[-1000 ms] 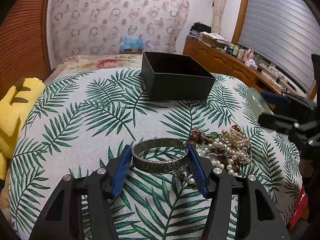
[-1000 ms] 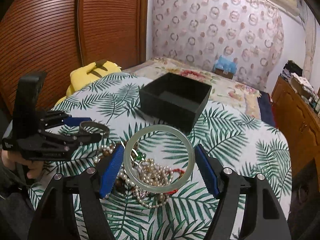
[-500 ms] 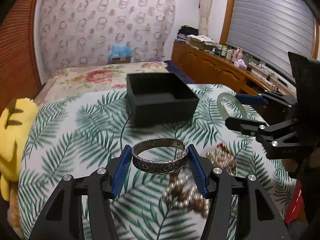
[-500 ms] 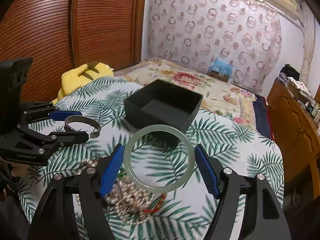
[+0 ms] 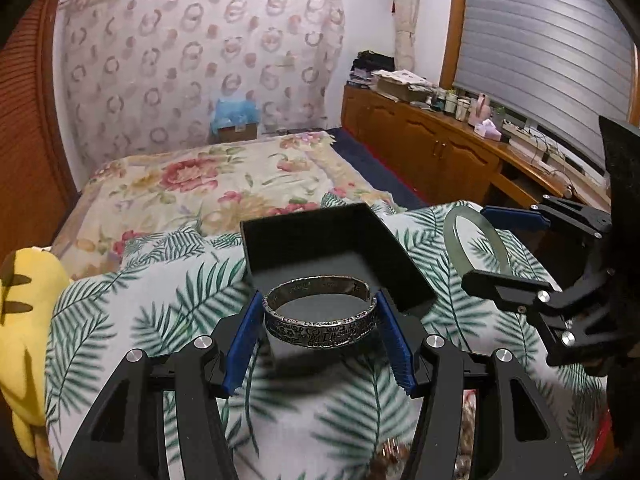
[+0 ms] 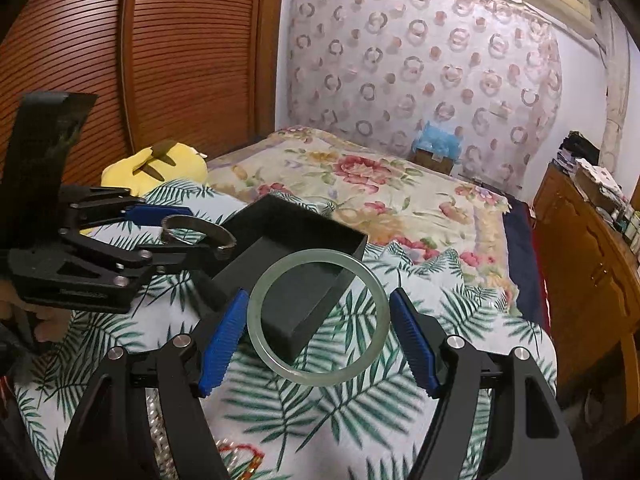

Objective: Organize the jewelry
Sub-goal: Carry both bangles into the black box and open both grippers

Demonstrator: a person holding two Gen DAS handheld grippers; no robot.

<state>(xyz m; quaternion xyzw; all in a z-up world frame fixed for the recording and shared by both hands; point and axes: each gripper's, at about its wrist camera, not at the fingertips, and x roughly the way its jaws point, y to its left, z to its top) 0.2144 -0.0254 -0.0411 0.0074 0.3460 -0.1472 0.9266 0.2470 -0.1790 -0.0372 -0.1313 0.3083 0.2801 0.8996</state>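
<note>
Silver engraved cuff (image 5: 320,322) clamped in left hand-held gripper (image 5: 318,332), pale jade bangle (image 6: 318,317) clamped in right hand-held gripper (image 6: 318,334), above black box (image 5: 332,256)

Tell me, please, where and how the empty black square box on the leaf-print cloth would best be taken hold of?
Probably by one upright wall of the black square box, pinched from above, one finger inside and one outside. The walls look thin and straight, the top is open, and nothing shows inside. Both grippers are full, so one must first drop its bangle.

Dim warm indoor light, fisheye-curved edges (foreground motion-blurred).
</note>
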